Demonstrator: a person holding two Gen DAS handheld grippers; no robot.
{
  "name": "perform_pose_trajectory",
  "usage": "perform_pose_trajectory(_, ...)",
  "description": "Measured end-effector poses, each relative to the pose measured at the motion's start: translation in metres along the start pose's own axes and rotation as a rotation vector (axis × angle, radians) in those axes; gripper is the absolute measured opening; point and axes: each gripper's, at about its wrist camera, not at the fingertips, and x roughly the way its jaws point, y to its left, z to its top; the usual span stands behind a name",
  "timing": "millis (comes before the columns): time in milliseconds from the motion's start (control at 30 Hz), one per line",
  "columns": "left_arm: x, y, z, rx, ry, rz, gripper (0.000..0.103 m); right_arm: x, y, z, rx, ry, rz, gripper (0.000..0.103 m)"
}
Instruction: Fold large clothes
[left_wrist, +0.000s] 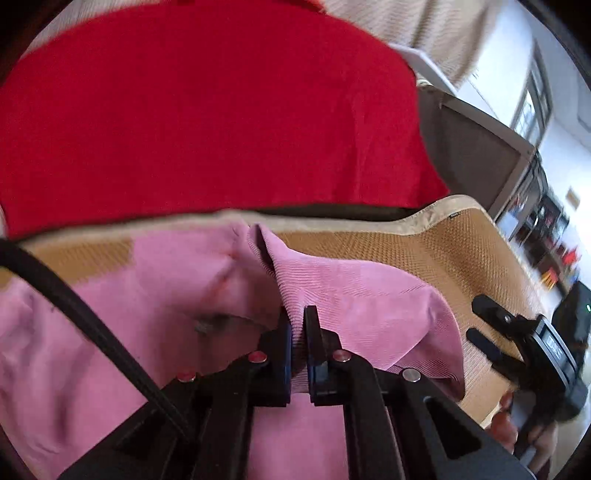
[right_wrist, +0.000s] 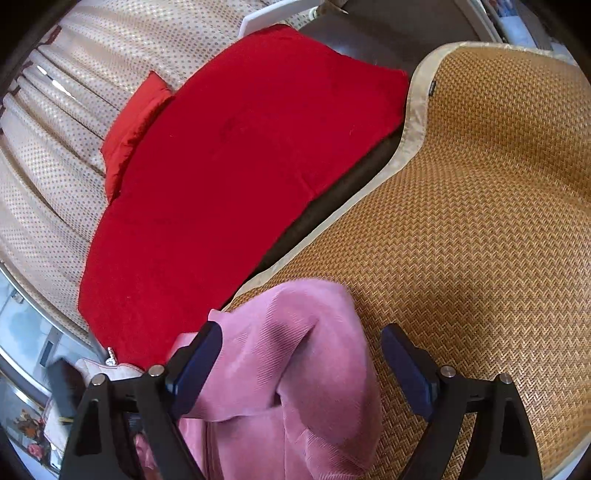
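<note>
A pink ribbed garment (left_wrist: 147, 314) lies rumpled on a woven straw mat (left_wrist: 443, 240). My left gripper (left_wrist: 298, 325) is shut on a raised fold of this pink garment, the cloth pinched between its two pads. My right gripper (left_wrist: 478, 319) shows at the mat's right side with its fingers apart. In the right wrist view the right gripper (right_wrist: 301, 332) stands open and wide, and a humped end of the pink garment (right_wrist: 295, 369) lies between its fingers. The left finger (right_wrist: 207, 343) is close against the cloth, the right finger (right_wrist: 399, 350) is well clear of it.
A red blanket (right_wrist: 240, 147) covers the dark surface (right_wrist: 332, 199) beyond the mat (right_wrist: 480, 221), with a red cushion (right_wrist: 133, 125) at its far side. Dotted beige curtains (right_wrist: 74, 110) hang behind. A person's hand (left_wrist: 506, 428) holds the right gripper.
</note>
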Motion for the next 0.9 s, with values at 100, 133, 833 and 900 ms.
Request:
perform_pose_trajectory(100,-0.034,0.018,0.008,0.096,-0.021,0.082,0.006,-0.004,0.003,-0.002,-0.008,-0.014,0.006,0.09)
perform_pose_trajectory(133,-0.044,0.027,0.008,0.126,-0.023,0.12,0.006,-0.004,0.004,-0.003,-0.007,-0.015,0.012,0.09)
perform_pose_trajectory(833,-0.122,0.24,-0.056,-0.261,0.098,0.486,0.072,0.078,0.111,-0.092,-0.36,0.3,0.185,0.081)
perform_pose_trajectory(900,-0.118,0.252,-0.063,-0.325,0.104,0.474,0.072,0.092,0.112,-0.102,-0.379,0.356,0.134,0.076)
